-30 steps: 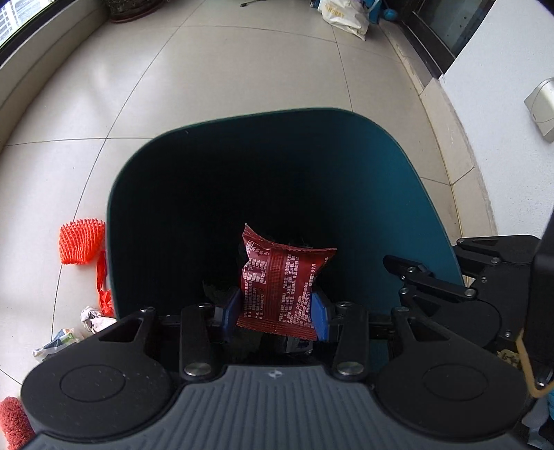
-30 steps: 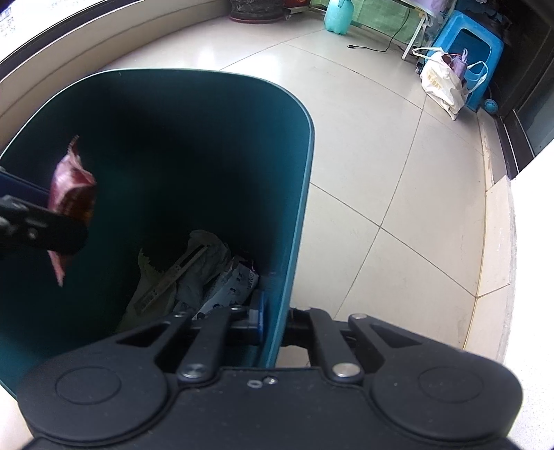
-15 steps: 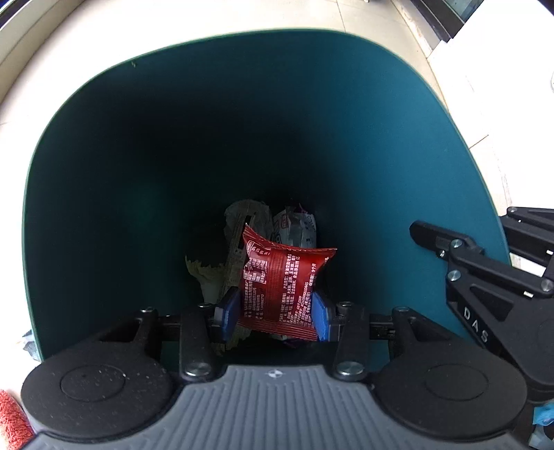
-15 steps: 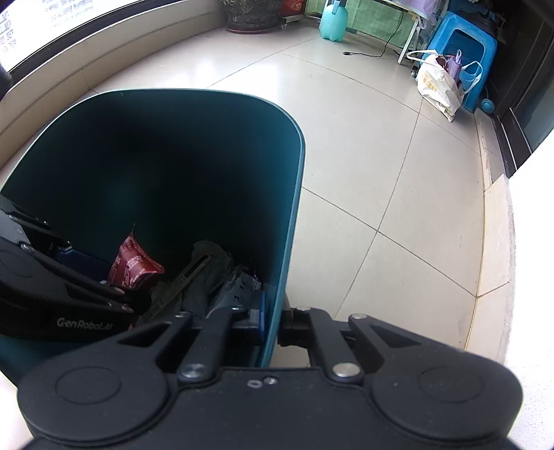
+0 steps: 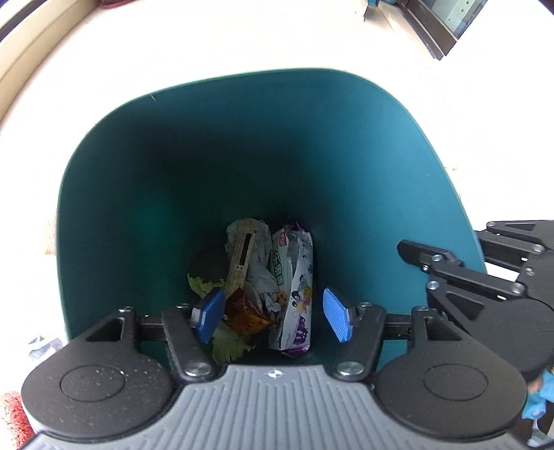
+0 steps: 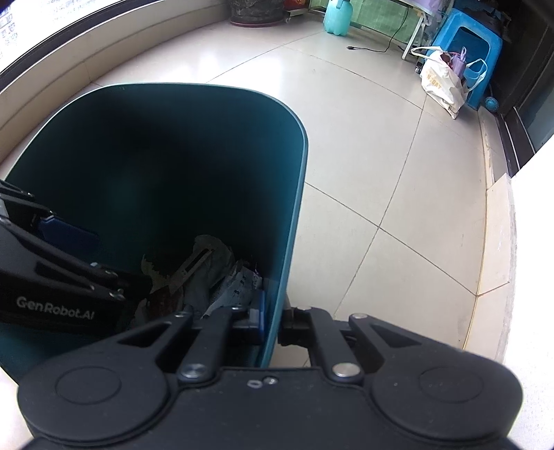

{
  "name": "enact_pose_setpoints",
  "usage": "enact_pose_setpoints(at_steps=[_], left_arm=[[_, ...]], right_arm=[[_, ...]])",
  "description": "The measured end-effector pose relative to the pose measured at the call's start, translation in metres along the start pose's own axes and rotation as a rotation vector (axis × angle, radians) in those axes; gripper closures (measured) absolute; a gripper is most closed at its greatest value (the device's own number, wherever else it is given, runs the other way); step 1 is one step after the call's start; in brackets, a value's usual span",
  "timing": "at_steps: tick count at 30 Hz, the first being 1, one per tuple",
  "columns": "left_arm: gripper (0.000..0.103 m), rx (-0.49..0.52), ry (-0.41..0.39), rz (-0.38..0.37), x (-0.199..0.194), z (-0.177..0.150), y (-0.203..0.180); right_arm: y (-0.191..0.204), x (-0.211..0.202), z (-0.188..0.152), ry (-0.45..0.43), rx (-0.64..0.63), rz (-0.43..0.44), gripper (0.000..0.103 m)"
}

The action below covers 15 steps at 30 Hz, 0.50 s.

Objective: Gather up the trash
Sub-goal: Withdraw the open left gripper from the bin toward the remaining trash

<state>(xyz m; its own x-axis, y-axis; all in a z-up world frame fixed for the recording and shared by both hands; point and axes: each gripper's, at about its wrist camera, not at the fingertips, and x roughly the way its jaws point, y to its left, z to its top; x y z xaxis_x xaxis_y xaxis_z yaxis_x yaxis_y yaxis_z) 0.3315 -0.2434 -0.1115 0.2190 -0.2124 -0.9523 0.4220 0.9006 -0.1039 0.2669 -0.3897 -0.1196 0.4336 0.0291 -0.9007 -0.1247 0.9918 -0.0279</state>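
A dark teal trash bin (image 5: 145, 194) fills the left wrist view. My left gripper (image 5: 273, 318) is open and empty over its mouth. At the bottom lie the red snack packet (image 5: 244, 313), a white and purple wrapper (image 5: 294, 287), crumpled paper (image 5: 247, 256) and a lettuce leaf (image 5: 228, 348). My right gripper (image 6: 273, 322) is shut on the bin's right wall (image 6: 294, 214), one finger inside and one outside. The right gripper also shows at the right of the left wrist view (image 5: 484, 277).
Tiled floor (image 6: 381, 155) surrounds the bin. A white bag (image 6: 441, 83), a blue stool (image 6: 474, 52) and a green bottle (image 6: 337, 17) stand at the far wall. A white wall (image 6: 533, 242) is close on the right. Red mesh (image 5: 12, 412) lies at lower left.
My left gripper opened and let go of the red snack packet, which dropped to the bottom of the bin. The right gripper kept its hold on the bin wall.
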Motion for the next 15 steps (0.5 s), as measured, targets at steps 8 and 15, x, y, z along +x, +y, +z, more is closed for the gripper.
enact_pose_setpoints(at_steps=[8, 15], left_arm=[[0.041, -0.020, -0.089, -0.002, -0.057, -0.012, 0.021], [0.041, -0.062, -0.150, 0.030, -0.107, -0.037, 0.073]], right_arm=[[0.005, 0.004, 0.003, 0.008, -0.008, -0.020, 0.097], [0.006, 0.003, 0.001, 0.002, 0.003, -0.033, 0.097]])
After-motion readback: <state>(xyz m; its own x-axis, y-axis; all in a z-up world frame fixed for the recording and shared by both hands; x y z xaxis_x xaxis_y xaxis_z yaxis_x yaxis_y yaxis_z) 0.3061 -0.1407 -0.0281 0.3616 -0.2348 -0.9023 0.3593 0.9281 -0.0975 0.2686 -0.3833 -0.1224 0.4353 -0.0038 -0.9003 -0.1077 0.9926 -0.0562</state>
